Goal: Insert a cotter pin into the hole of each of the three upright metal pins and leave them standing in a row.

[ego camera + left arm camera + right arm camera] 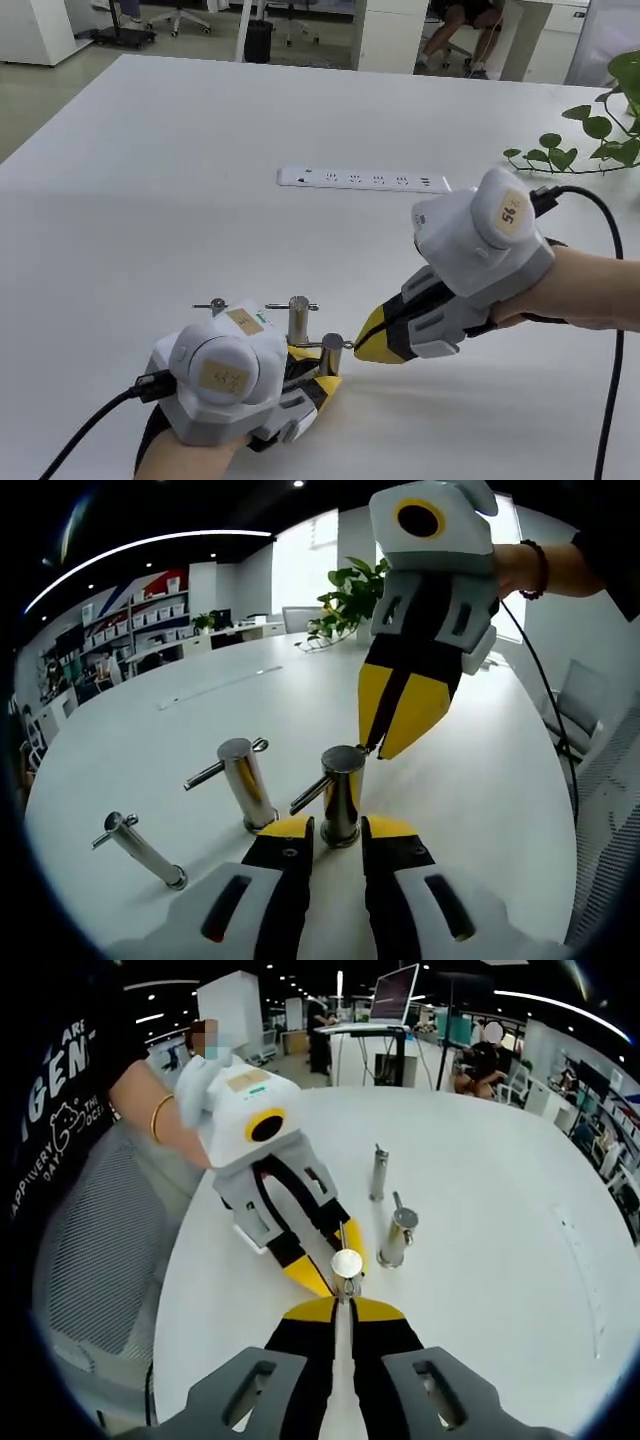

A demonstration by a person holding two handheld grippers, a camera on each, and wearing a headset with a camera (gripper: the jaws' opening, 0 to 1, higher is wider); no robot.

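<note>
Threading the last cotter pin [306,797]: right tongs [383,743] pinch it, left tongs [338,830] clamp the third metal pin [343,780]; your other two pins [246,780] stand finished.

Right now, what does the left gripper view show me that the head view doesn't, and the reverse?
Left gripper view: the left hand-held gripper clamped on the nearest pin at its base, where it meets the table. Head view: that gripper's white body from above and its cable. Both: the nearest pin, middle pin and far pin standing upright, and the right hand-held gripper holding a cotter pin at the nearest pin's top.
</note>
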